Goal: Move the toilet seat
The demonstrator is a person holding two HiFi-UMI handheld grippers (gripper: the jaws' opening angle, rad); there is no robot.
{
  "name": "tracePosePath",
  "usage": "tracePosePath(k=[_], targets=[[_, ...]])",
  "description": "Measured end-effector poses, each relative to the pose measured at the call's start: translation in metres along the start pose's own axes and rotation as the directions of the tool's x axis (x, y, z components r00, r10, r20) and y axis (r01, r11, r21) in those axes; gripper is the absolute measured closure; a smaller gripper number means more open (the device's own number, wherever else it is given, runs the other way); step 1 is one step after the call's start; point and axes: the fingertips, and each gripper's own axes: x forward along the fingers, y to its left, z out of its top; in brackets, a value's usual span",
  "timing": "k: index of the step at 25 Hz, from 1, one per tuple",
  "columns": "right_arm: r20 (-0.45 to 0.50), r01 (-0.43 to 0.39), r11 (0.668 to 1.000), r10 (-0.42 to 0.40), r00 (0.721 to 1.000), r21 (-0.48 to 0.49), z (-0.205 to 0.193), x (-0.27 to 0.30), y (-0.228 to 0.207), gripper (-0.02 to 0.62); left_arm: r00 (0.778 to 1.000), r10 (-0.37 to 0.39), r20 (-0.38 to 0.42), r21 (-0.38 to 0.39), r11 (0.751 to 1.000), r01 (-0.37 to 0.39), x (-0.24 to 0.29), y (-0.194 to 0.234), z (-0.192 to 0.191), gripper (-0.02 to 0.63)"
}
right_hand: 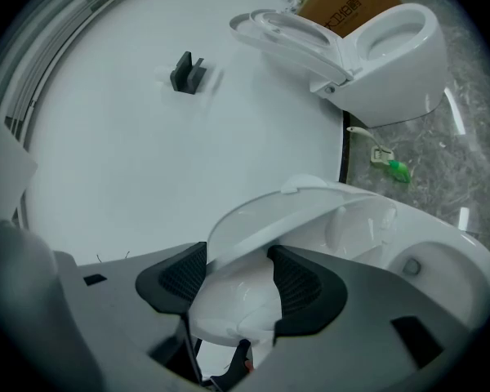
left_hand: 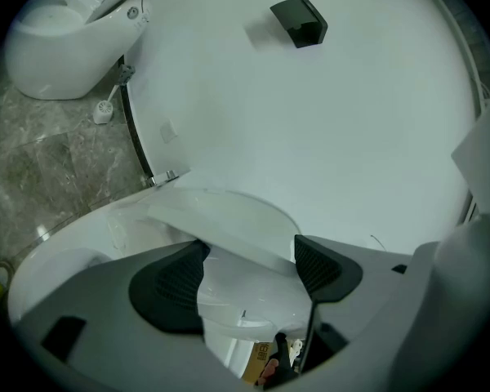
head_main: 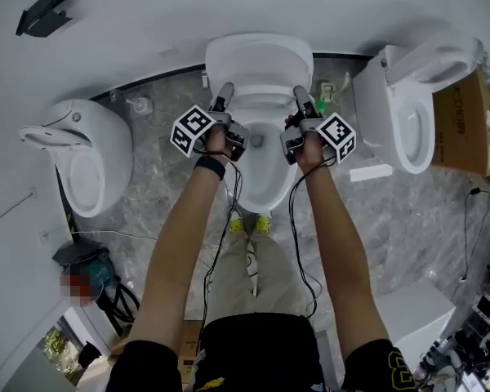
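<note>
**Both grippers flanking a raised toilet seat**

I am standing over the middle toilet [head_main: 261,178] of three with my arms stretched forward. I am holding my left gripper [head_main: 224,92] and right gripper [head_main: 299,95] at the two sides of the toilet seat [head_main: 258,60].

The seat is standing up at the back of the bowl, close by the white wall [head_main: 147,23]. Its long axis is running upward from the hinge end. Its rounded free end is pointing up, and its broad face is looking out over the bowl toward me.

Along the left gripper's jaws, I am seeing them spread wide. The seat's left rim is passing between the dark pads [left_hand: 175,280], and the pads are not clamping it. The right gripper is likewise standing open. The seat's right rim is filling much of the gap between its own pads [right_hand: 302,284], unpinched.

A second toilet [head_main: 82,158] is sitting to my left and a third toilet [head_main: 408,113] to my right, each with its lid lifted. A cardboard box [head_main: 465,121] is resting just beyond the right-hand one on the grey stone floor [head_main: 155,186].
</note>
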Motion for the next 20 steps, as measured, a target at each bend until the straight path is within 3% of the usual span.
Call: tracePosePath(k=[20], targets=[[0.042, 0.024, 0.999, -0.025, 0.999, 0.033, 0.030, 0.066, 0.005, 0.318, 0.998, 0.021, 0.058, -0.081, 0.997, -0.016, 0.059, -0.006, 0.031, 0.242]])
